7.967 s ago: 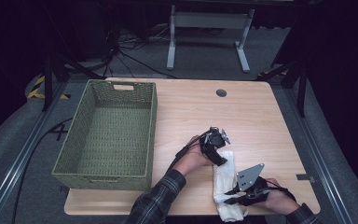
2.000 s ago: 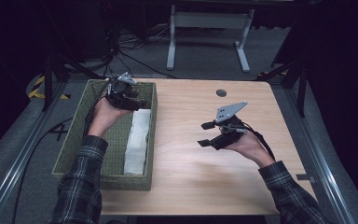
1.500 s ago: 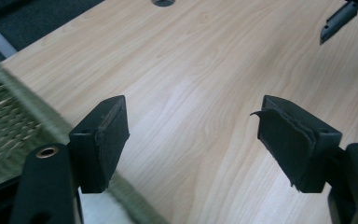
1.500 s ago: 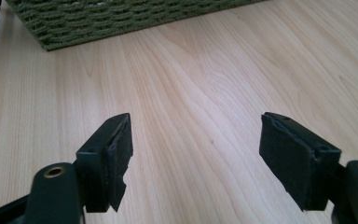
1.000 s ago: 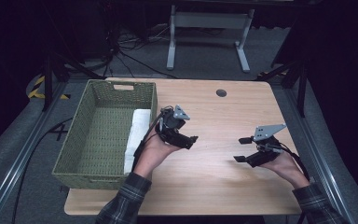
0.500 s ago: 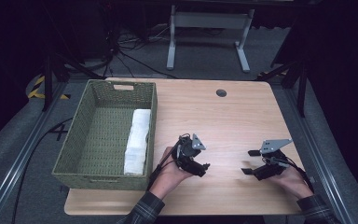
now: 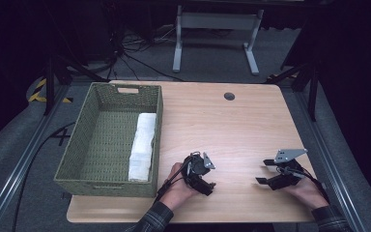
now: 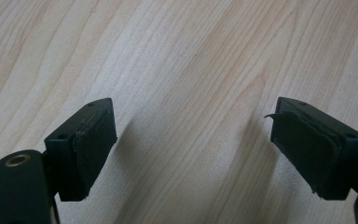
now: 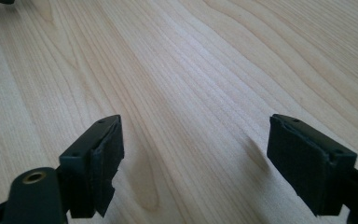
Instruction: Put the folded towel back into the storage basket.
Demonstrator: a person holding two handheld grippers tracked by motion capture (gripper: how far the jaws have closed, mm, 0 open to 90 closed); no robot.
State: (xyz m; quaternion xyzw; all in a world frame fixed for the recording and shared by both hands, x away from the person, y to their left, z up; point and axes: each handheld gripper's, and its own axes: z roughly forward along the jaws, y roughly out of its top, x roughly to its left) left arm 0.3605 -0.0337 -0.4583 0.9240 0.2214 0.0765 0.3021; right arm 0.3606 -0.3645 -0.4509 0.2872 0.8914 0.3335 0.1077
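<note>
Wooden table (image 7: pixel 251 121): wicker basket (image 7: pixel 84 145) at left (towel (image 7: pixel 142 145) inside).

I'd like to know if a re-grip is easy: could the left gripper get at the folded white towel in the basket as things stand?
Probably yes: the left gripper is open and empty beside the basket, and the towel lies uncovered along the near wall.

- The high view looks forward and down from above the person's side, far enough off to take in the whole bench (image 7: pixel 251 121), the basket (image 7: pixel 82 145) at its left and the floor beyond.
- The left gripper view rides on the left gripper (image 7: pixel 204 182) and looks along its jaws, very close to the wood.
- The right gripper view rides on the right gripper (image 7: pixel 264 172), just as close and low over the boards.
- All three views share the bare wood at the bench's near edge.
</note>
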